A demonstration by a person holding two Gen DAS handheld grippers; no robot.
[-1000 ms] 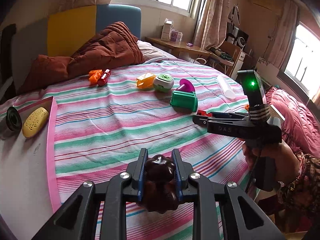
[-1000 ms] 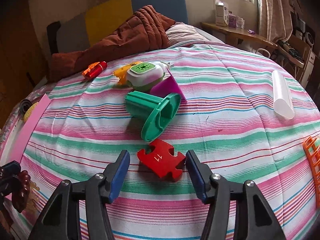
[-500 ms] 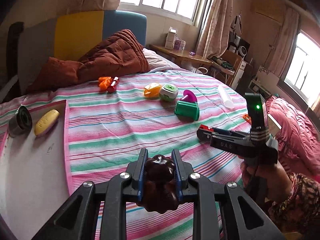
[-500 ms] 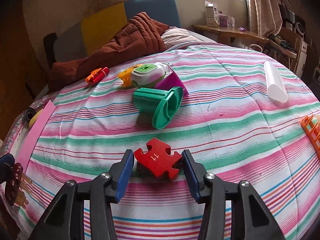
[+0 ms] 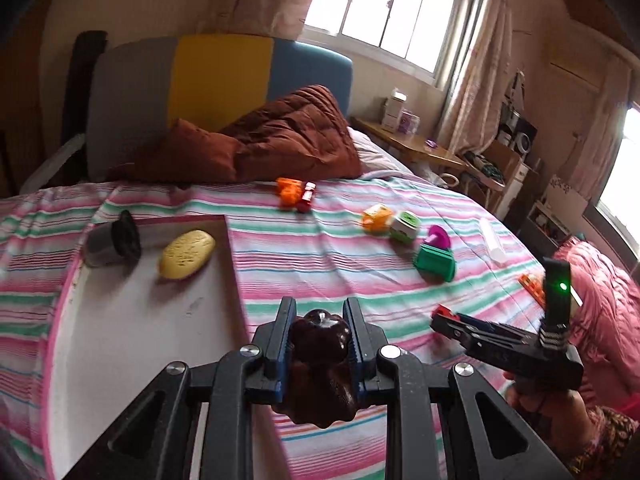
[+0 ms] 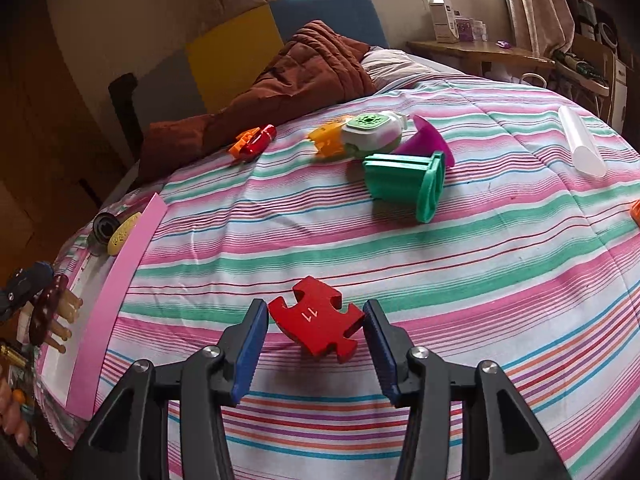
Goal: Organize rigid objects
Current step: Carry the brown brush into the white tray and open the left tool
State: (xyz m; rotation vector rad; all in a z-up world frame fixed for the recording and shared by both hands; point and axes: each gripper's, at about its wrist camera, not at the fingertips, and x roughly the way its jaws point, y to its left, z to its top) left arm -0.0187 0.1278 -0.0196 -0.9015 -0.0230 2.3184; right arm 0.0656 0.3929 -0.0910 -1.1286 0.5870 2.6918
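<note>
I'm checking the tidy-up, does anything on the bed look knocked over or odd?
Yes: the green ridged holder lies tipped on its side mid-bed, open end sideways, against the purple cone. Nothing looks spilled or broken.

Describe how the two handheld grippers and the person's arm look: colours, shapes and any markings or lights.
Both grippers are black plastic with triangular cut-outs, silver bolts and blue ribbed pads on the fingers. The left gripper looks the same as the right gripper. Seen from the left wrist, the right one has a pistol-style handle, faint white lettering and an upright black post with a green light. The hand wears a dark patterned sleeve.
</note>
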